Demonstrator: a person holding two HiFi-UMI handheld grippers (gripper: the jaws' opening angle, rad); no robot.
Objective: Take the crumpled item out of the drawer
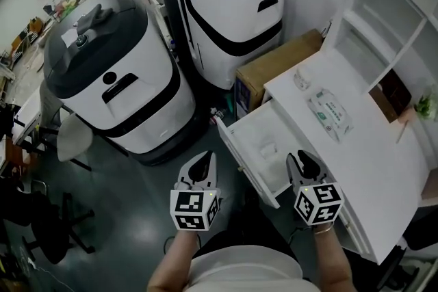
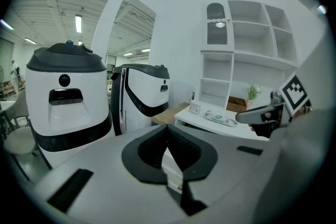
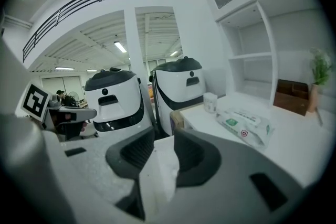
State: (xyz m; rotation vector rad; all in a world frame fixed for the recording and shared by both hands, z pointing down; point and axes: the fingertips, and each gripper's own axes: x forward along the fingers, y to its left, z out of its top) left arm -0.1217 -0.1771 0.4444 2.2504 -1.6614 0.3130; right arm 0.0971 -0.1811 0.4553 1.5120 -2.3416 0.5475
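Item: pull-out white drawer [image 1: 241,150] of a white desk [image 1: 369,167], standing open. A small pale crumpled piece [image 1: 265,146], apparently paper or tissue, lay on the drawer floor and had not been touched. Step in hand, as judged: the approach, with the reach into the drawer not yet made. The next move called for lowering the right gripper [image 1: 301,159] forward over the piece and closing on it. Right gripper [image 3: 164,141]: over the drawer's near end, pointing away from the body, jaws well apart with nothing in them, the drawer's white interior showing through the gap. Left gripper [image 1: 204,159]: level with it, over the dark floor beside the drawer front. Left gripper [image 2: 168,131]: tips together, holding nothing.
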